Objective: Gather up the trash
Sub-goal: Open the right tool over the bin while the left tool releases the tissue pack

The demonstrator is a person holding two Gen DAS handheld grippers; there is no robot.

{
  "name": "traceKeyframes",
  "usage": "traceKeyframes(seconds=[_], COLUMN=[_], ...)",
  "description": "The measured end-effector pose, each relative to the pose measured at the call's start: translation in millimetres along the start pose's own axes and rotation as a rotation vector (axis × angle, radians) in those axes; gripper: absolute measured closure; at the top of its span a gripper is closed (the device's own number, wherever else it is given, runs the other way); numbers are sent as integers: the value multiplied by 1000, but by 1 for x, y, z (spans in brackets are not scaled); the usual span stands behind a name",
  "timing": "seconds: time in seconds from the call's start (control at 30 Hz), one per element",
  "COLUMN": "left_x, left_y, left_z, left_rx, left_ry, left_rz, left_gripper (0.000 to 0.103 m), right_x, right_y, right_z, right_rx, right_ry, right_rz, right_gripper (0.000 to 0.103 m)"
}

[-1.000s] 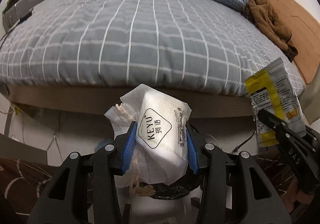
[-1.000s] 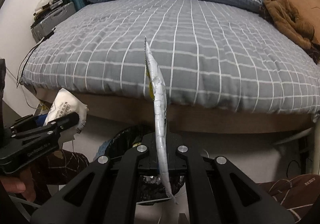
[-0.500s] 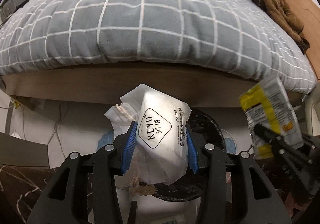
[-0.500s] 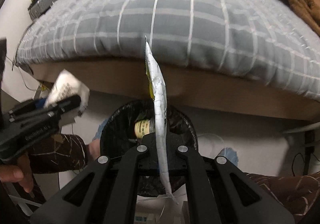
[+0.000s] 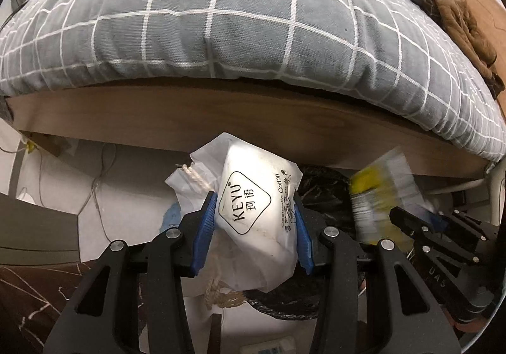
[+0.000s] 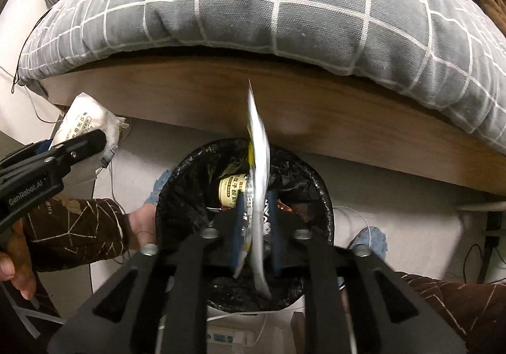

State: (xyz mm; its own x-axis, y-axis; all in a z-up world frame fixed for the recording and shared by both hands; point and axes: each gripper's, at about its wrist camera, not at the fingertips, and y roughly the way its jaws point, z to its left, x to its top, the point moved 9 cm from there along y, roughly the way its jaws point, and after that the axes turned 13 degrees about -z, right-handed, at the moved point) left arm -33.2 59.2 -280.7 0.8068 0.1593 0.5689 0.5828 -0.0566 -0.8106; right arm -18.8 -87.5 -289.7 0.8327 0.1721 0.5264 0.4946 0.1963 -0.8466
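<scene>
My left gripper (image 5: 254, 229) is shut on a white KEYU cotton-pad bag (image 5: 253, 211) with a drawstring, held left of and above the bin; the bag also shows in the right wrist view (image 6: 85, 123). My right gripper (image 6: 255, 227) has its blue pads parted, and the silver and yellow snack wrapper (image 6: 259, 183) stands edge-on between them, blurred, directly over the black-lined trash bin (image 6: 189, 195). The wrapper also shows in the left wrist view (image 5: 382, 192), blurred. A small bottle (image 6: 231, 192) lies inside the bin.
The bed with a grey checked duvet (image 5: 240, 21) and wooden frame (image 6: 316, 113) stands just behind the bin. A brown garment (image 5: 458, 15) lies on the bed's right. Cables (image 5: 101, 170) trail on the white floor. A power strip (image 6: 231, 338) lies below the bin.
Both grippers have dropped from bed height down to the bin. The right gripper's pads have parted and the wrapper is now blurred over the bin. The left gripper still holds the bag.
</scene>
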Motion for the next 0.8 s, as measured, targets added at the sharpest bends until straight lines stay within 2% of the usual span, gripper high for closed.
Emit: traceKeyframes(seconds=[0.1, 0.27, 0.57, 0.67, 0.8], left_x=[1, 1, -1, -2, -3], left_y=[2, 5, 15, 19, 20], left_z=[-6, -25, -68, -85, -102], left_rx=[-6, -24, -81, -93, -104], left_ry=[5, 31, 70, 93, 119], left_rz=[1, 5, 23, 22, 16], left_gripper=[59, 59, 59, 59, 59], right_x=[0, 2, 7, 7, 7], right_y=[-4, -20, -49, -57, -64], right_z=[-5, -28, -86, -105, -122], right_rx=[-13, -56, -164, -188, -212], right_ry=[-4, 11, 71, 102, 126], right_rz=[-15, -60, -153, -174, -187], right_gripper=[69, 44, 12, 8, 8])
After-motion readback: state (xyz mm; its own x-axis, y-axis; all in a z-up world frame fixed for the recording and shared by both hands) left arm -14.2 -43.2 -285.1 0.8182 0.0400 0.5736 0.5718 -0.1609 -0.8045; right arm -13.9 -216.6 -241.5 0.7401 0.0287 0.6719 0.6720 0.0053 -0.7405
